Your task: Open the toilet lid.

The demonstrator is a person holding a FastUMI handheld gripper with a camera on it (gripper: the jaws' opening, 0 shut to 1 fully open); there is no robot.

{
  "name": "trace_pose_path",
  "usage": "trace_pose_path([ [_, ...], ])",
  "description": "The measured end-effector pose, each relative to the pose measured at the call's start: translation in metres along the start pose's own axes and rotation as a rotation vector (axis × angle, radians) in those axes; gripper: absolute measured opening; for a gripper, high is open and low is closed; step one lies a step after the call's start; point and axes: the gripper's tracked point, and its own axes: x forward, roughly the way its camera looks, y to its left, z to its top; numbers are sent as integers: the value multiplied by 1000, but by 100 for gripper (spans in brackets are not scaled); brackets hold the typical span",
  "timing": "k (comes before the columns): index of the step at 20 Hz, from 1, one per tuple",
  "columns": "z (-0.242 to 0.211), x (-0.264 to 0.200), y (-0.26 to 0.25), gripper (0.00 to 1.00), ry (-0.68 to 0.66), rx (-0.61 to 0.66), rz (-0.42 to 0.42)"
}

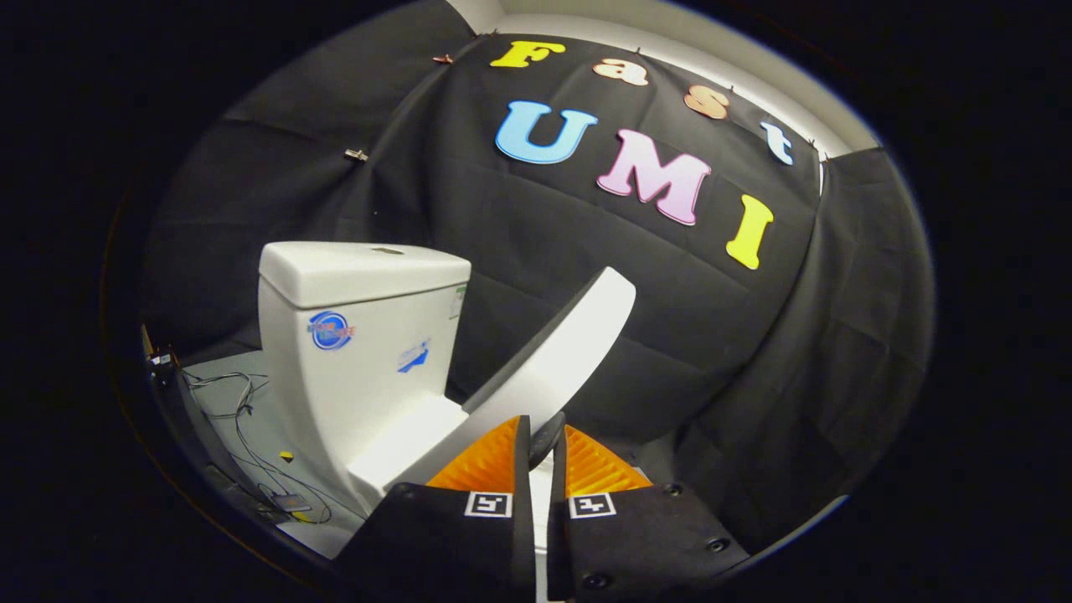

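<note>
The tool (538, 440) has its fingers nearly pressed together on the lid's (559, 360) near edge — lid half-raised, slanting up-right, tank (360, 335) far-left.

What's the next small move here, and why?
Probably keep swinging the lid up and back toward the tank. The gripper pinches the lid's edge between nearly closed fingers, and the lid stands only partly raised, tilted, well short of the tank.

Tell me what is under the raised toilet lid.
The lid is tilted up, its edge between the gripper fingers. Its dark underside shows. The seat and bowl below are covered by the fingers, so they cannot be seen.
</note>
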Motion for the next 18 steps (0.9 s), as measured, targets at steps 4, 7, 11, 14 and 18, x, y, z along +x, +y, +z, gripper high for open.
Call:
trace_pose_path([
  [4,27,3,36,10,-39,-21,60],
  [7,38,6,59,10,-60,-18,108],
  [11,50,8,84,10,-70,-4,160],
  [14,55,8,102,10,-76,-3,193],
  [18,60,8,117,10,-80,15,228],
])
